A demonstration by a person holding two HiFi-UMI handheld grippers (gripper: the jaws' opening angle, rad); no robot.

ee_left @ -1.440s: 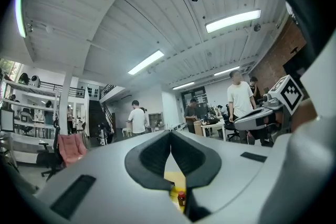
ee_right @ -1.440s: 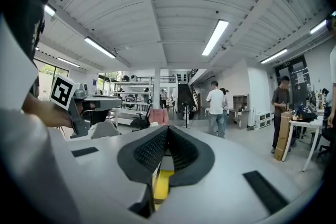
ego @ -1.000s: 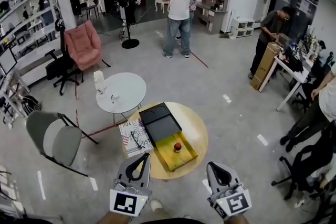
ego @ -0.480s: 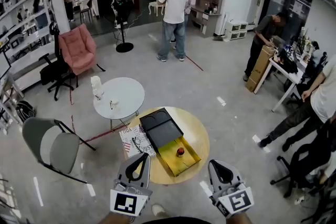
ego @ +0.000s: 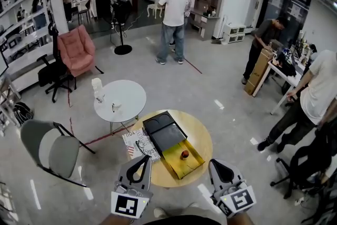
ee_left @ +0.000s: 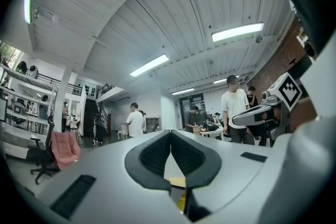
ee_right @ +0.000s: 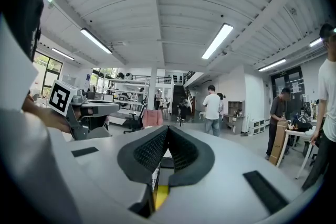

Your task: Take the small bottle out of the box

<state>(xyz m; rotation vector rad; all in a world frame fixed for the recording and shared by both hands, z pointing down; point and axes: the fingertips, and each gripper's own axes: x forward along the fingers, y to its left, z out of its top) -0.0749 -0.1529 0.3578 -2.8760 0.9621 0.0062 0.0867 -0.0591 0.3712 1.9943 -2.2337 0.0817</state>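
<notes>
The left gripper (ego: 142,160) is being held at the near left edge of the round wooden table (ego: 202,131), and its jaws are being pressed together tip to tip with nothing between them. The right gripper (ego: 214,164) is being held at the table's near right edge, and its jaws are likewise being held closed and empty.

On the table, just beyond both grippers, an open box (ego: 169,162) is being shown lying at a slant: its yellow tray is on the near side and its black lid (ego: 165,133) is folded back on the far side. The small bottle (ego: 185,155), dark with a red top, is being seen inside the yellow tray, toward the tray's far right part. It is lying ahead of the grippers and between them, somewhat nearer the right one, and it is being touched by neither.

A printed paper (ego: 136,143) is lying on the table's left side, just beside the box. Left of the table a grey chair (ego: 50,147) is standing, and beyond the table's far left edge a white round table (ego: 124,95). Well beyond the table, several people are standing.
</notes>
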